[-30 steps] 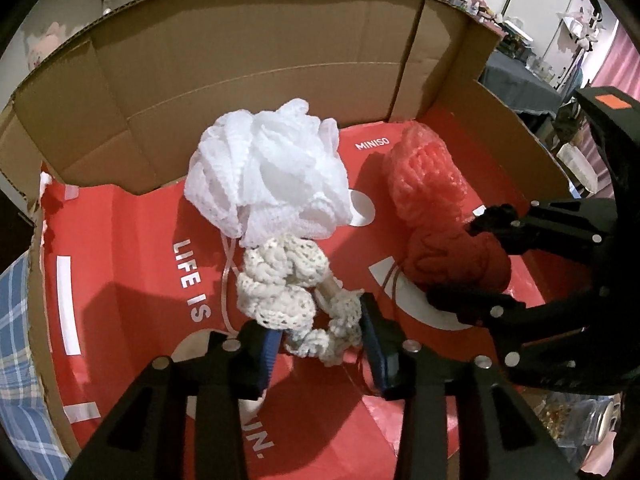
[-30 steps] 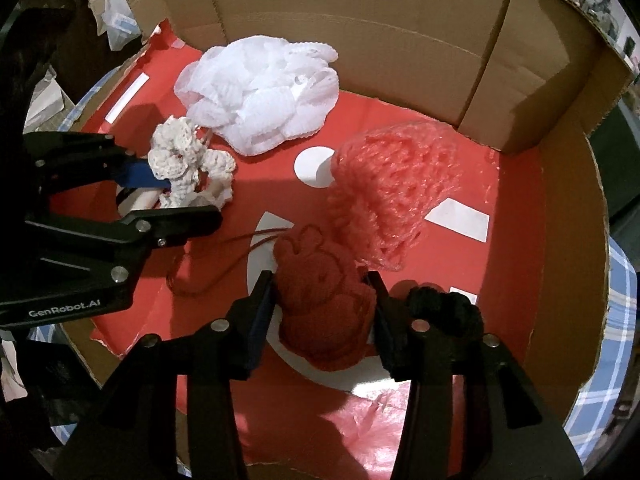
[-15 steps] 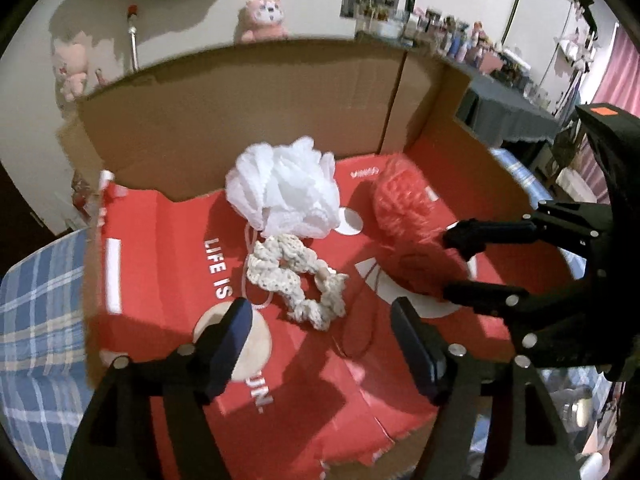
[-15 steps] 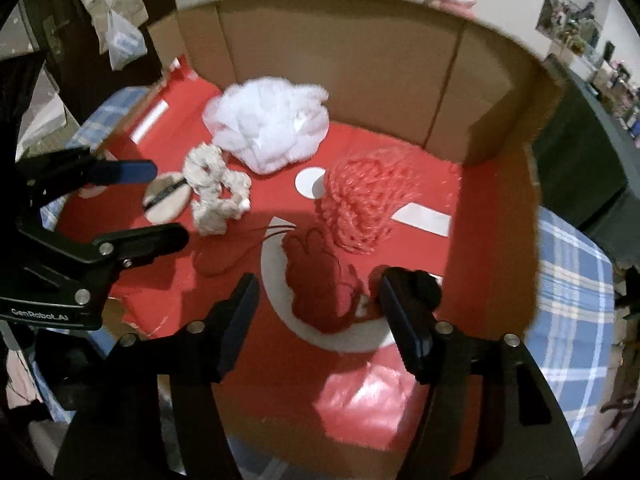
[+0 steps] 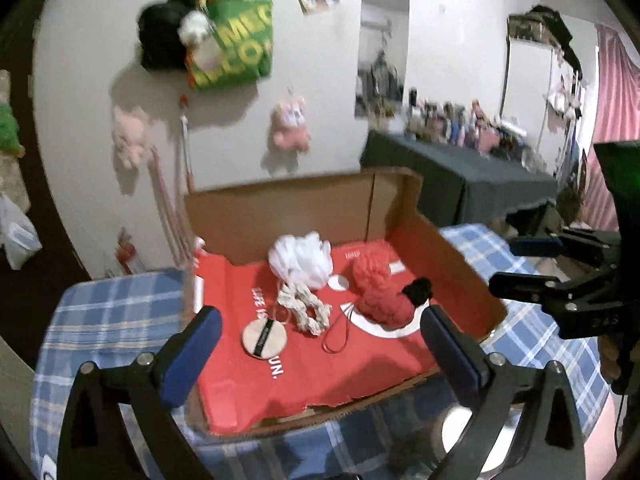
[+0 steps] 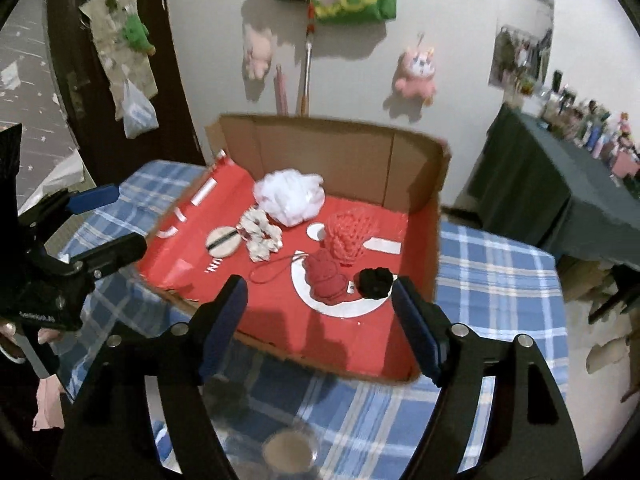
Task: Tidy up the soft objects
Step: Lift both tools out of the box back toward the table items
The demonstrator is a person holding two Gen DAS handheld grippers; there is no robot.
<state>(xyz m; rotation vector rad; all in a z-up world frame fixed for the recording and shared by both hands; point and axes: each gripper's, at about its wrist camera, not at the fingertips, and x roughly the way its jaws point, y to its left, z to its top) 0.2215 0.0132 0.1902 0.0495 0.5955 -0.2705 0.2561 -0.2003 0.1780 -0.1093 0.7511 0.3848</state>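
Note:
An open cardboard box (image 5: 300,208) (image 6: 332,148) with a red floor holds a white mesh pouf (image 5: 300,258) (image 6: 290,196), a cream scrunchie (image 5: 306,308) (image 6: 260,236), a red pouf (image 5: 372,272) (image 6: 346,234), a red knitted piece (image 5: 386,308) (image 6: 326,276), a black pompom (image 5: 418,290) (image 6: 374,282) and a round flat puff (image 5: 264,338) (image 6: 223,242). My left gripper (image 5: 320,344) (image 6: 112,222) hangs above the box's near edge, jaws opening, nothing between them. My right gripper (image 6: 318,304) (image 5: 520,264) hangs likewise, jaws opening and empty.
The box rests on a table with a blue plaid cloth (image 6: 492,280). A round glass object (image 6: 290,454) lies near the table's front. A dark-covered table (image 6: 532,184) with several bottles stands to the right. Plush toys (image 6: 416,70) hang on the wall behind.
Both grippers have let go, the left of the cream scrunchie and the right of the red knitted piece. Both pulled back and up out of the box with jaws widening.

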